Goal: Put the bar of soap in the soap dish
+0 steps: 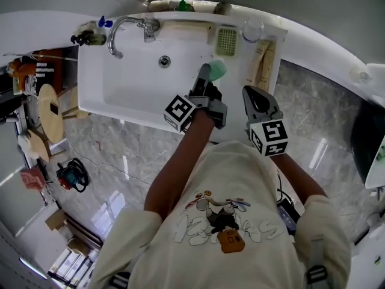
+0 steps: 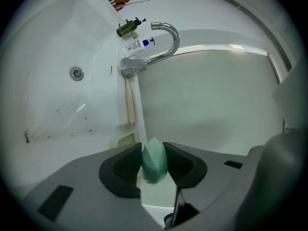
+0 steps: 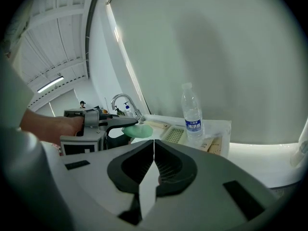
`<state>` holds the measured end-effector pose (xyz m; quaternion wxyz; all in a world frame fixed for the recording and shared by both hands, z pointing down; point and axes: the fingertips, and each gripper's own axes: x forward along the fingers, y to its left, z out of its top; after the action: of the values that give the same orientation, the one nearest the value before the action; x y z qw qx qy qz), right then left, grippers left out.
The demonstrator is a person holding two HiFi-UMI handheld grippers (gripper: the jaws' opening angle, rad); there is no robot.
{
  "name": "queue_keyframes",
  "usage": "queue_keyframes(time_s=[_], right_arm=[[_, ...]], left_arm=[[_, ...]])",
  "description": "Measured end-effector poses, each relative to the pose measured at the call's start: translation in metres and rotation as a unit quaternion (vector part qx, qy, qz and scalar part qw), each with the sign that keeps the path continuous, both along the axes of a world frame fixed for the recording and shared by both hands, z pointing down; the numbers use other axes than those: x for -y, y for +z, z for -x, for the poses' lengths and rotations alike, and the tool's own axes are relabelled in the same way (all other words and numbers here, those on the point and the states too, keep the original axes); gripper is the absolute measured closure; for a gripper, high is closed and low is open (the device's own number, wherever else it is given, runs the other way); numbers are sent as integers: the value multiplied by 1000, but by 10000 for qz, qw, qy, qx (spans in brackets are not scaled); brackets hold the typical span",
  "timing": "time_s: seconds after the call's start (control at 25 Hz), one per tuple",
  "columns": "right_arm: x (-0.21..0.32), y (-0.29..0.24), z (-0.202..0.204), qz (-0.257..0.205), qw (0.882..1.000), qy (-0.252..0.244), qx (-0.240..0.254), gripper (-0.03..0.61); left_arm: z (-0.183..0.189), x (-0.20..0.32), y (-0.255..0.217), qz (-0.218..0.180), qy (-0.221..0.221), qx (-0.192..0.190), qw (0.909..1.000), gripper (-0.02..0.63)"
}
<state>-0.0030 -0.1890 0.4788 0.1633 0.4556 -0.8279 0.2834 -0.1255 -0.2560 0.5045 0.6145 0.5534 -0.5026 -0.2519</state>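
- Far left of the rim: faucet (image 1: pixel 129 28), spout curving over the sink (image 1: pixel 129 86).
- Left arm reaches forward from the torso, forearm nearly straight, crossing the sink's front edge. The hand is wrapped on the handle behind the marker cube.
- Left gripper (image 1: pixel 210 72) points away from the body toward the sink's back right corner, held above the basin.
- Its jaws are clamped on the bar of soap (image 1: pixel 218 70); the left gripper view shows one pad pressed on each broad face.
- Soap is pale green and sticks out past the jaw tips. In the right gripper view its long axis lies roughly level, free end toward the dish.
- Soap is in the air over the basin's right side, near the soap dish (image 1: pixel 226 41) but not touching it.
- Dish is a slotted tray on the back right ledge; water bottle (image 1: pixel 252 30) stands just beside it, right.
- Right gripper (image 1: pixel 251 93) is held back near the body, right of the left gripper, over the counter's front edge, aimed forward. Jaws are pressed together with nothing between them.
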Motion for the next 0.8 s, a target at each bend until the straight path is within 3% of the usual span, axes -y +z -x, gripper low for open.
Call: queue_keyframes(time_s=[0.32,0.8], right_arm=[[11,11,0,75,10000,23,-22,571],[32,28,-10,169,9997,97,-151,571]], left_arm=[[-3,24,38,434,-316,69,9985,466],[-10,52,63,589,-363,205,9974,466]])
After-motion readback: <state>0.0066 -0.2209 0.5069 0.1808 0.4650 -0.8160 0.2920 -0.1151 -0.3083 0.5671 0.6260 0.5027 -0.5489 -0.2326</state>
